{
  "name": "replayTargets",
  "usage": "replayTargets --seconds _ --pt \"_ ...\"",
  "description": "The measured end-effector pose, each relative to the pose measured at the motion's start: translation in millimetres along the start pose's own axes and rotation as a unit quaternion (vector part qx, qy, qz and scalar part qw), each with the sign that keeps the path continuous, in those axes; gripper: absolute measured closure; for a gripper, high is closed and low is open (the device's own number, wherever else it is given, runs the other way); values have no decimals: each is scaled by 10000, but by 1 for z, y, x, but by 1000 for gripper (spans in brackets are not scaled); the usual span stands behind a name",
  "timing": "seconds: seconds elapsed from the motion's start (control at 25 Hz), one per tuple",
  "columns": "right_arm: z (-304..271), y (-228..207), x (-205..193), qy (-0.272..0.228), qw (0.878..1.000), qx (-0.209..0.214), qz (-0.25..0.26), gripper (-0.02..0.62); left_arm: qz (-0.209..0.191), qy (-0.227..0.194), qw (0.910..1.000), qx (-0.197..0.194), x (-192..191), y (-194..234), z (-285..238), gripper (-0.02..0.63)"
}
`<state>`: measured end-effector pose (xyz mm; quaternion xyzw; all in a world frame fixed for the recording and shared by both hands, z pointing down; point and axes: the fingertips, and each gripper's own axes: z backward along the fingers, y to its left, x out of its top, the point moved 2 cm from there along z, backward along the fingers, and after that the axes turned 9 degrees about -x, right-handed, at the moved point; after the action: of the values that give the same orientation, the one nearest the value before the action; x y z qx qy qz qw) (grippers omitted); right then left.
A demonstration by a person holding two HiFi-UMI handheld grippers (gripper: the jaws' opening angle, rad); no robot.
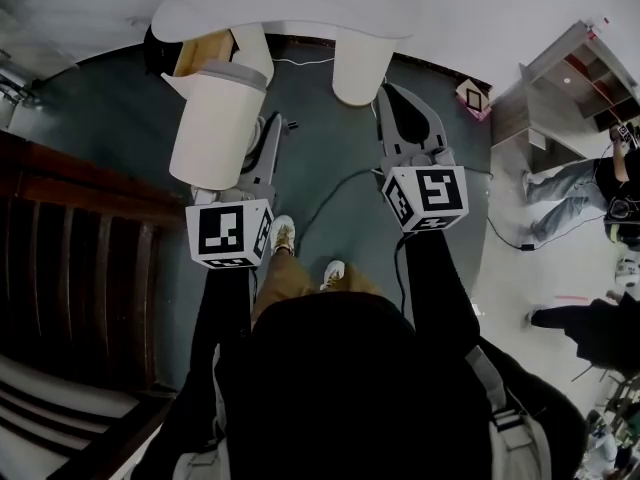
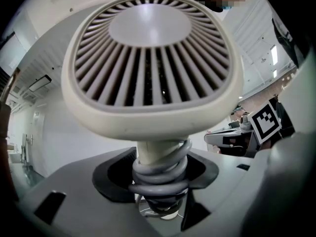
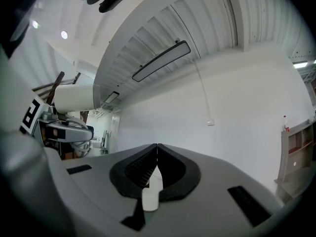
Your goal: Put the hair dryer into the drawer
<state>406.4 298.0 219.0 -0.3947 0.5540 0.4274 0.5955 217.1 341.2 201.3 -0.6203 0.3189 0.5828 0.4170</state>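
1. I've got the left tongs (image 2: 160, 181) clamped on the handle of the cream-white plastic hair dryer (image 1: 215, 118). A grey cord (image 2: 159, 168) is coiled round that handle, and the jaws press on the coils from both sides.
2. In the left gripper view the dryer's round ribbed grille faces straight back at the camera and fills most of the picture above the jaws.
3. From the head view, the hair dryer is held in the air over the dark teal floor (image 1: 120, 118). It sits on the left, just near of the white round-topped bench (image 1: 290, 3), and its barrel overlaps the bench's left leg.
4. Right tongs (image 3: 156, 157): jaws pressed together, nothing between them, pointing at a plain white wall.
5. The right tongs hang to the right of the dryer, well apart from it, near the bench's other leg (image 1: 360, 68).
6. Both marker cubes show, left (image 1: 228, 233) and right (image 1: 425, 196), with my white shoes (image 1: 283, 233) on the floor between them.
7. A dark wooden slatted frame (image 1: 70, 268) is on the near left.
8. On the far right stands a pale open shelf unit (image 1: 560, 88), and a seated person in jeans (image 1: 570, 183) is beside it.
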Motion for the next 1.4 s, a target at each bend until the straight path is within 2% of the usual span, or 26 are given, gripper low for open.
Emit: replayTargets --seconds 0.32,0.56,0.88,1.16,1.4 --pt "-71 26 -15 97 9997 175 149 569 -2 -84 9999 105 -12 63 -31 342" --pt "-157 52 -20 105 9996 198 145 570 -60 -99 9998 157 -24 141 -65 342" --pt "-251 113 -21 137 9987 461 146 570 13 119 9997 206 -46 234 -87 342" --pt "-293 162 -27 139 9968 763 181 571 77 172 9992 364 -62 290 -80 342" --pt "-314 187 -32 203 9946 1002 197 569 93 288 9983 504 -72 315 -79 342"
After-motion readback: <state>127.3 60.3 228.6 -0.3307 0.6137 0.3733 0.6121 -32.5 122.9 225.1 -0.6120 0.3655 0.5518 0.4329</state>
